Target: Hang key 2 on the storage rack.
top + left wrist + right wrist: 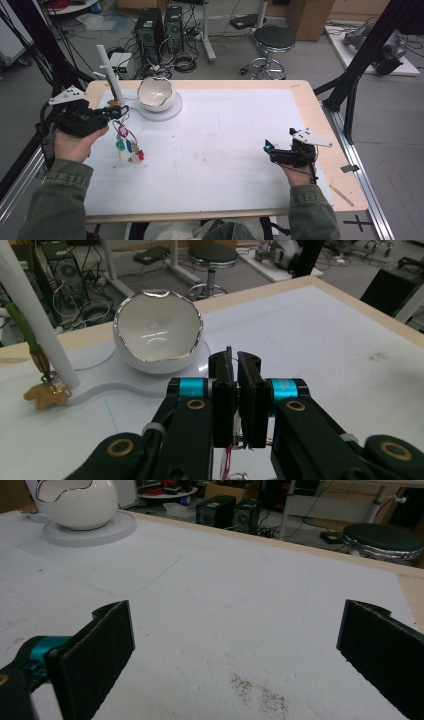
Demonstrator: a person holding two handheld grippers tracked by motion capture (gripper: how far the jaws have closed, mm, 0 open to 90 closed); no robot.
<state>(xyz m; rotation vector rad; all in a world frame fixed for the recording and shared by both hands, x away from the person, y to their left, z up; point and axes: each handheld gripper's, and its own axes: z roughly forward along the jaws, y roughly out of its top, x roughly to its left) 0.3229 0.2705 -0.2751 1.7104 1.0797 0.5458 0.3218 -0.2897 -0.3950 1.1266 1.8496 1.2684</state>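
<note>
My left gripper (119, 112) is at the table's left side, shut on the top of a bunch of keys (129, 146) with pink, blue, yellow and red tags that hangs down to the white mat. In the left gripper view the jaws (236, 357) are pressed together, and a pink strand of the bunch (226, 462) shows beneath them. A white egg-shaped bowl (156, 93) (157, 335) with a jagged silver rim sits on a round white base just beyond. My right gripper (268, 147) (235, 625) rests low at the right, open, nothing between its pads.
A white post (111, 70) (37, 325) stands left of the bowl, with a small tan animal charm (45, 396) hanging at its foot. The white mat (225, 135) covers most of the wooden table. A wooden stick (342, 195) lies near the front right corner.
</note>
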